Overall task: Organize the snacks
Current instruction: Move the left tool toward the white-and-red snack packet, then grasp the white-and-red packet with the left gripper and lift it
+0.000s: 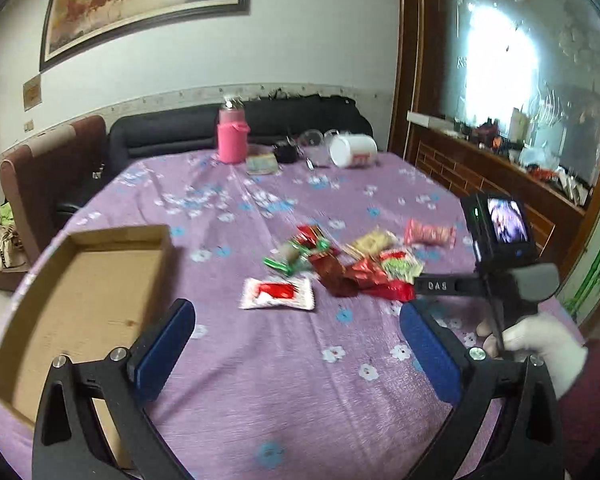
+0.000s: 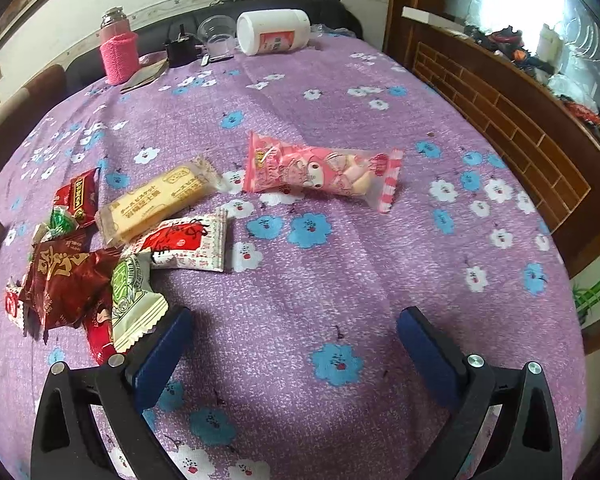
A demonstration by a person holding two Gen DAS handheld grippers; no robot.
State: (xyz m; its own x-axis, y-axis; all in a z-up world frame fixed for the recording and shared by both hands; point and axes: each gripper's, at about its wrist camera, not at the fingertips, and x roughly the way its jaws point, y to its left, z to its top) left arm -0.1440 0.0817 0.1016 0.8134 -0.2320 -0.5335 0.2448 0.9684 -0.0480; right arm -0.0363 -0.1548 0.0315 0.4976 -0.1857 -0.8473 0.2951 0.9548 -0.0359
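Several wrapped snacks lie in a loose pile [image 1: 340, 264] on the purple flowered tablecloth [image 1: 268, 380]. A white-and-red packet [image 1: 277, 294] lies nearest my left gripper [image 1: 298, 320], which is open and empty above the cloth. An empty cardboard box [image 1: 80, 300] sits to its left. My right gripper [image 2: 296, 328] is open and empty; it also shows in the left wrist view [image 1: 432, 286], beside the pile. Ahead of it lie a pink packet [image 2: 320, 172], a yellow biscuit packet [image 2: 160, 200], a white-red packet [image 2: 184, 244], a green-white packet [image 2: 136, 300] and dark red packets [image 2: 60, 280].
At the table's far end stand a pink flask [image 1: 232, 136], a tipped white jar [image 1: 354, 150], a clear cup [image 2: 218, 34] and a small black object [image 2: 182, 50]. A brown chair [image 1: 48, 168] and dark sofa [image 1: 172, 128] lie beyond. A wooden cabinet [image 2: 500, 112] is right.
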